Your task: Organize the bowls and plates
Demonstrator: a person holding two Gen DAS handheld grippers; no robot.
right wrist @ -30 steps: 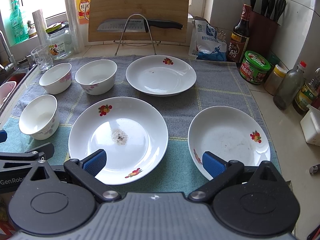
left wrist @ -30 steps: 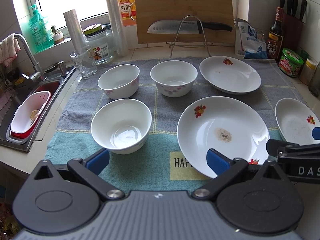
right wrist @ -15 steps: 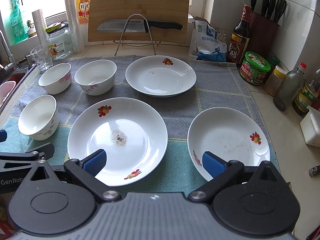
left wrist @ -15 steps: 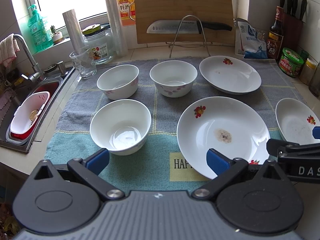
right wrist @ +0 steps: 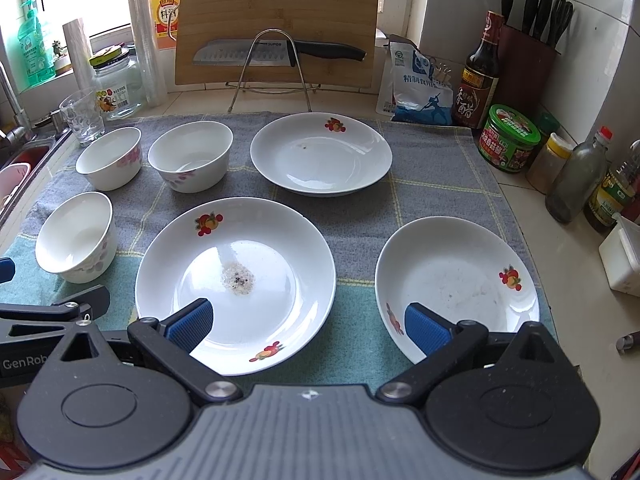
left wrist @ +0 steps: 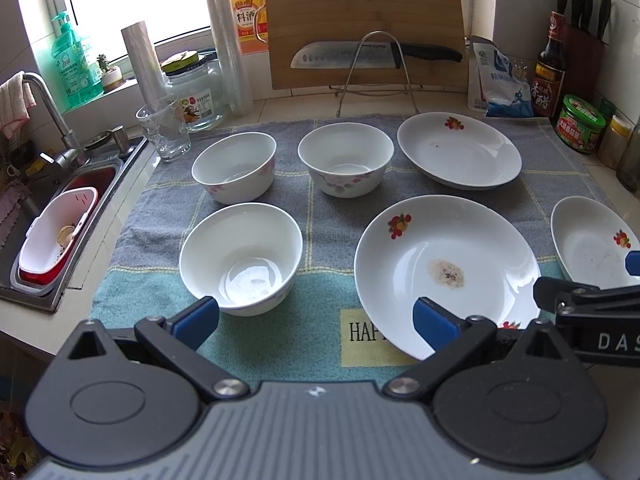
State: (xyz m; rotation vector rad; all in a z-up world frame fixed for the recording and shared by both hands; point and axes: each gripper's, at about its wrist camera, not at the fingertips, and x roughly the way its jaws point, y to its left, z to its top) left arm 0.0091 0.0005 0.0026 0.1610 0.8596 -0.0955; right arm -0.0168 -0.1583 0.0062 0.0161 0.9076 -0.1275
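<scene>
Three white bowls stand on a grey-green towel point(left wrist: 320, 216): a near bowl point(left wrist: 240, 258) and two far bowls point(left wrist: 234, 166) point(left wrist: 346, 164). Three white plates with fruit prints lie to their right: a big soiled plate point(left wrist: 444, 272) point(right wrist: 236, 276), a far plate point(left wrist: 458, 150) point(right wrist: 320, 154) and a right plate point(left wrist: 588, 246) point(right wrist: 456, 280). My left gripper point(left wrist: 316, 322) hovers open above the towel's front edge, between the near bowl and the big plate. My right gripper point(right wrist: 308, 326) is open too, between the big plate and the right plate. Neither holds anything.
A sink point(left wrist: 52, 216) with a red-and-white basket lies left. A glass point(left wrist: 164, 128), a jar point(left wrist: 194, 92), a cutting board with a knife on a wire rack point(left wrist: 372, 24), bottles and jars point(right wrist: 508, 138) line the back and right of the counter.
Both grippers have drifted very slightly; the dishes have not moved and both grippers stay open.
</scene>
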